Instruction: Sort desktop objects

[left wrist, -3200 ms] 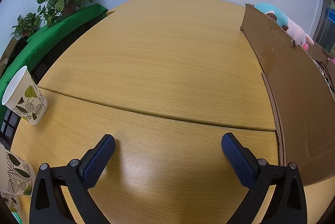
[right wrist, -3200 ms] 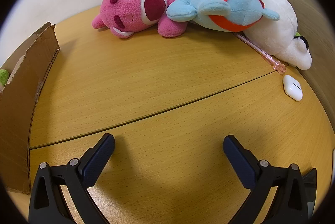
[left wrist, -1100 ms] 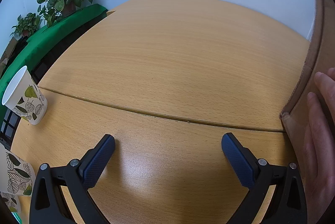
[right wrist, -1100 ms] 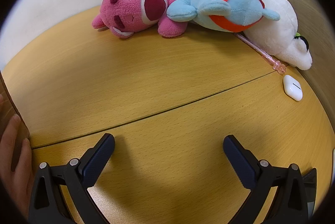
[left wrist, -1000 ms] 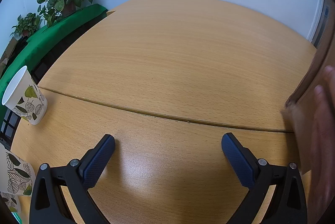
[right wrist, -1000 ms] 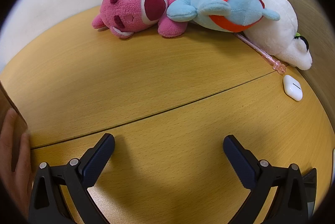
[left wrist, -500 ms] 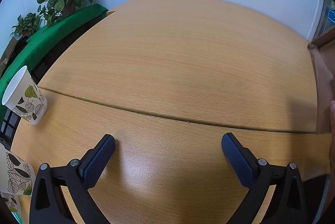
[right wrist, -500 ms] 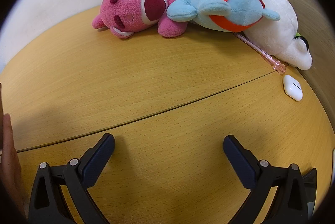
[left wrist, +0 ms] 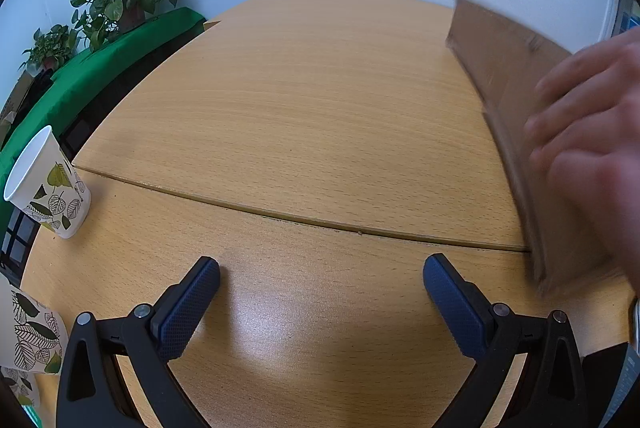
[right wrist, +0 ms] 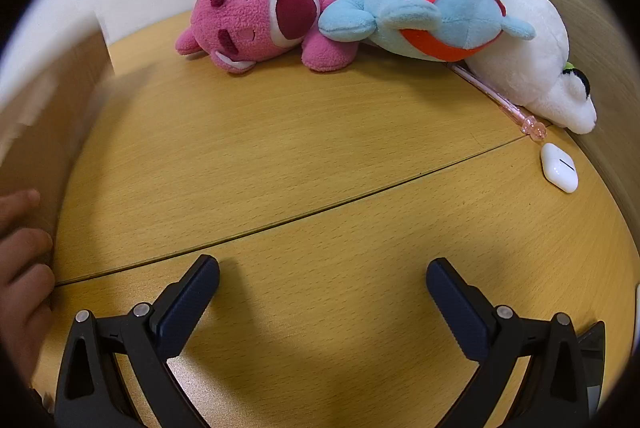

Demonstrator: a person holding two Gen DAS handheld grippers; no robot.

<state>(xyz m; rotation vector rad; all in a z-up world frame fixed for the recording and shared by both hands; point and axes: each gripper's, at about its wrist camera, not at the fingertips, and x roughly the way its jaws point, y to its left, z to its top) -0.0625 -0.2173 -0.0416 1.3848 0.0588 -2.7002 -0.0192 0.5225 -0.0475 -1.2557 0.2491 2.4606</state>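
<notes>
A pink plush (right wrist: 264, 18), a blue and red plush (right wrist: 436, 10) and a white plush (right wrist: 536, 68) lie at the far edge of the wooden table (right wrist: 320, 156). A pink pen (right wrist: 500, 100) and a white earbud case (right wrist: 559, 167) lie at the right. A cardboard box (left wrist: 516, 116) stands between the two grippers, blurred, with a bare hand (left wrist: 592, 132) on it; the box also shows in the right wrist view (right wrist: 44, 116). My left gripper (left wrist: 320, 288) and right gripper (right wrist: 322, 288) are both open and empty, low over the table.
A leaf-print paper cup (left wrist: 48, 184) stands at the left, with another cup (left wrist: 28, 332) at the near left edge. Potted plants (left wrist: 124, 0) stand on a green-covered surface (left wrist: 100, 68) beyond the table. A white wall is behind.
The box was pulled away out of both views by a bare hand, and now it is back on the table between the grippers, blurred in motion. Neither gripper has moved.
</notes>
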